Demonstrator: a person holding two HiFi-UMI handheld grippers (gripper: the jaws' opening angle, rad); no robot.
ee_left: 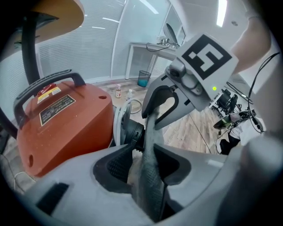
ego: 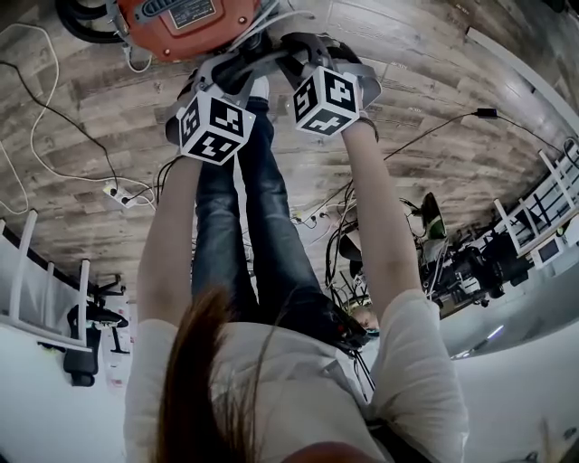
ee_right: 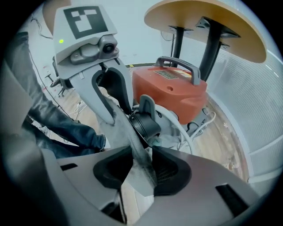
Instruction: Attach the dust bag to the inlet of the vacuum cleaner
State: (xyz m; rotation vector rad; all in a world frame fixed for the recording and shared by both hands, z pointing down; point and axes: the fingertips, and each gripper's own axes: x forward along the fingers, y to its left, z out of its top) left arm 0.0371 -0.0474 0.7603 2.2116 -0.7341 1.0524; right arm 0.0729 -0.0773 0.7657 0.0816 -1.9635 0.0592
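The orange vacuum cleaner point(ego: 181, 23) stands on the floor at the top of the head view, with its black round inlet point(ee_left: 132, 132) facing me. A grey dust bag point(ee_left: 150, 176) stretches in a band between both grippers, right beside the inlet point(ee_right: 143, 121). My left gripper point(ee_left: 143, 165) has the bag fabric between its jaws, lying against the right pad with a gap at the left pad. My right gripper point(ee_right: 141, 165) stands the same way around the bag point(ee_right: 135, 170), a gap showing at its left pad. The head view shows only the marker cubes point(ego: 214, 127), point(ego: 326, 98).
Cables and a power strip point(ego: 113, 192) lie on the wooden floor. The person's jeans-clad legs point(ego: 262, 235) stand just behind the grippers. A round table point(ee_right: 203, 26) on dark legs overhangs the vacuum. A white cord point(ee_right: 190, 128) loops beside the vacuum's base.
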